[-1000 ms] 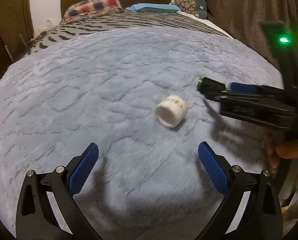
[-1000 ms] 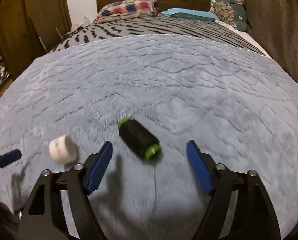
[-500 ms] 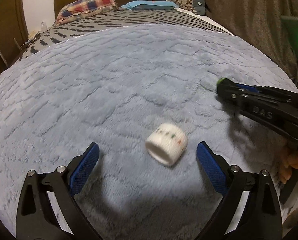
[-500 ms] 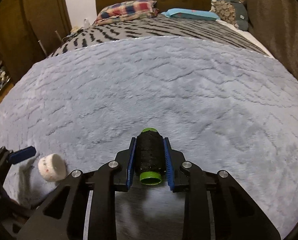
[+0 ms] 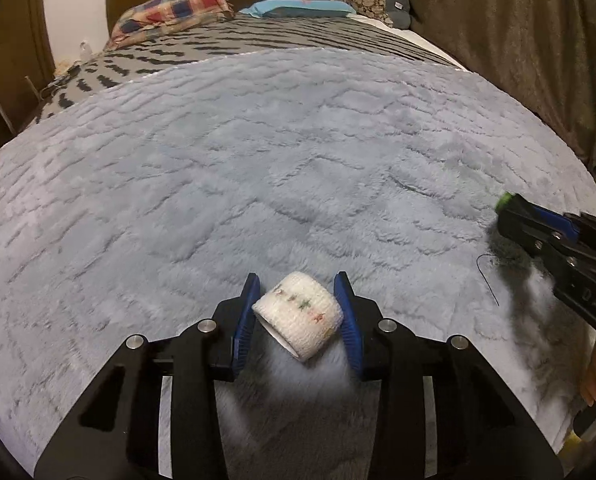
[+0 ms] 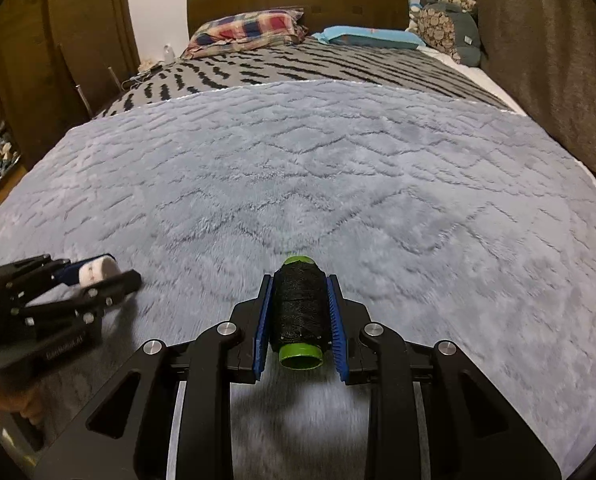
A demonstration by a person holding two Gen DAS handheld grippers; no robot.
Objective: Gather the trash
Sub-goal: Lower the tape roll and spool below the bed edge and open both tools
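The left gripper is clamping its jaws on the white tape roll, just above the grey blanket. The right gripper is squeezing the black thread spool, also over the blanket. Keeping both grips firm, centred and level is probably wisest while lifting.

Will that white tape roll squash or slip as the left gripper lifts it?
The white tape roll looks soft and hollow, so it may squash slightly. Its fabric-like surface probably grips the left gripper pads well. Lying on its side, it could roll if released.
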